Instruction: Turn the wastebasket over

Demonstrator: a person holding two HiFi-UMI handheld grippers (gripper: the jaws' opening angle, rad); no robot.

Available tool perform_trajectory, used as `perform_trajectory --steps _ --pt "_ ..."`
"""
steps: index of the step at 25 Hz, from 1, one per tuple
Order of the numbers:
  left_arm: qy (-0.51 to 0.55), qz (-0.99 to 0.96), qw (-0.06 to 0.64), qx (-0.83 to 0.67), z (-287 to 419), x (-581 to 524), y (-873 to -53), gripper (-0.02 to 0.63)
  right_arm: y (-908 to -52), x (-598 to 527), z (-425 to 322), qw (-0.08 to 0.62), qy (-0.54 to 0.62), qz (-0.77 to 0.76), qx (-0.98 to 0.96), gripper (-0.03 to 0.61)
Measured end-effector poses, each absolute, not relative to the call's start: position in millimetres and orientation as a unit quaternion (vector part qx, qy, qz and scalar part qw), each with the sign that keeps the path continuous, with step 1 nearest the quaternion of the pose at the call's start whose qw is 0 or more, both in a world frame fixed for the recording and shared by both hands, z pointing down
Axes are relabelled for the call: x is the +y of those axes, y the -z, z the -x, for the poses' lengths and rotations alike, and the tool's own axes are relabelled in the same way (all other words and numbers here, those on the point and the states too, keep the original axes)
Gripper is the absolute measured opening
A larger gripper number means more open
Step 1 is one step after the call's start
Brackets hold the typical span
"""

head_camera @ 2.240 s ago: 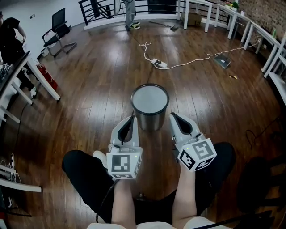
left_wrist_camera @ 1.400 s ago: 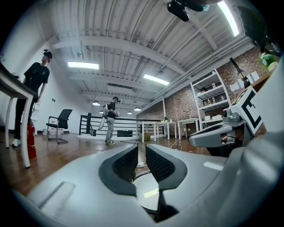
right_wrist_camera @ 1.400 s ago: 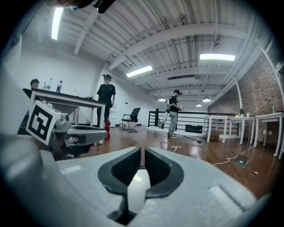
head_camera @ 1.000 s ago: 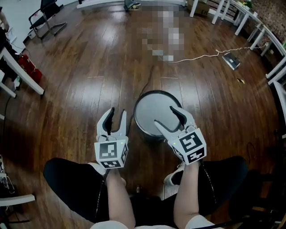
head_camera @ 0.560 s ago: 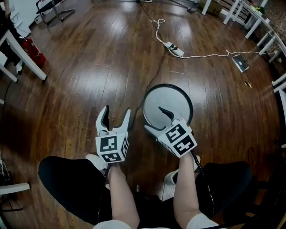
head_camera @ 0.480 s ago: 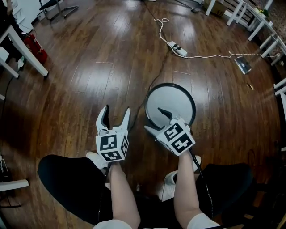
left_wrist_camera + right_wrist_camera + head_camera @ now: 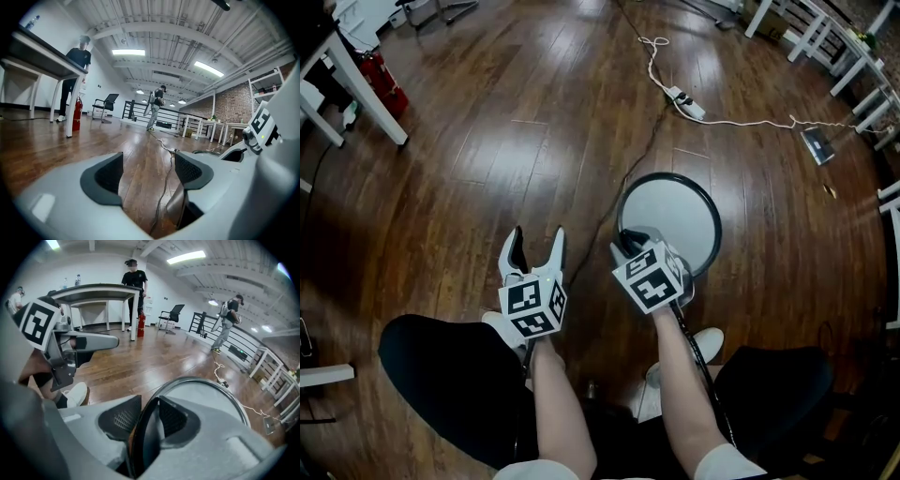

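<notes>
The wastebasket (image 7: 675,217) stood upright on the wooden floor (image 7: 487,187), open end up, just ahead of the person's right knee. It had a black rim and a pale grey inside.

Right gripper (image 7: 627,242): it pointed steeply down at the near left part of the rim. The right gripper view showed its jaws, which had just been closing, clenched on that rim. One pad lay inside the wastebasket (image 7: 201,392) and the other outside, with the dark rim edge running between them at the right gripper (image 7: 149,417).

Left gripper (image 7: 536,240): it hung to the left of the wastebasket, apart from it and close to level. Its jaws had just been opening and stood released and wide. In the left gripper view, only floor boards and a thin black cable (image 7: 161,197) showed between the pads of the left gripper (image 7: 147,169).

Surroundings: the black cable (image 7: 614,202) ran across the floor toward the wastebasket's left side. A white power strip (image 7: 686,101) with a white lead lay well beyond it. A red fire extinguisher (image 7: 382,72) stood beside a white table leg (image 7: 366,89) at the far left. A white shoe (image 7: 709,341) rested near the wastebasket on the person's side.
</notes>
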State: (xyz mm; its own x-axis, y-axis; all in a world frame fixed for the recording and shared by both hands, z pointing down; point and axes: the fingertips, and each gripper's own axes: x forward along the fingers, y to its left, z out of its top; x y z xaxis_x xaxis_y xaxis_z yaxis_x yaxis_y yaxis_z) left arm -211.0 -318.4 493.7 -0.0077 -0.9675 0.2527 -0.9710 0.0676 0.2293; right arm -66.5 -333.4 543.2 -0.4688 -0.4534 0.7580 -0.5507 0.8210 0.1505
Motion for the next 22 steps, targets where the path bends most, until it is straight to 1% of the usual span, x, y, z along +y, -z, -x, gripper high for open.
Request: perform_trajectory --steps 5,10,16,22 --pt "-0.005 -0.692 0.17 -0.702 203.9 -320.3 -490.2 0.368 -543.8 -335.8 67.9 0.43 -0.062 -0.321 -0.841 0.089" --pt "-0.002 -0.697 0.166 -0.697 200.3 -316.3 -485.3 0.368 -541.8 -333.4 62.8 0.396 -0.095 -0.347 -0.845 0.069" --pt "0.0 -0.701 0.163 -0.694 200.9 -310.5 -479.2 0.367 -543.1 -325.1 49.7 0.397 -0.108 -0.342 -0.845 0.055" --pt "-0.007 -0.711 0.165 -0.684 190.7 -307.6 -480.7 0.363 -519.4 -320.4 46.8 0.353 -0.116 -0.333 -0.867 0.054"
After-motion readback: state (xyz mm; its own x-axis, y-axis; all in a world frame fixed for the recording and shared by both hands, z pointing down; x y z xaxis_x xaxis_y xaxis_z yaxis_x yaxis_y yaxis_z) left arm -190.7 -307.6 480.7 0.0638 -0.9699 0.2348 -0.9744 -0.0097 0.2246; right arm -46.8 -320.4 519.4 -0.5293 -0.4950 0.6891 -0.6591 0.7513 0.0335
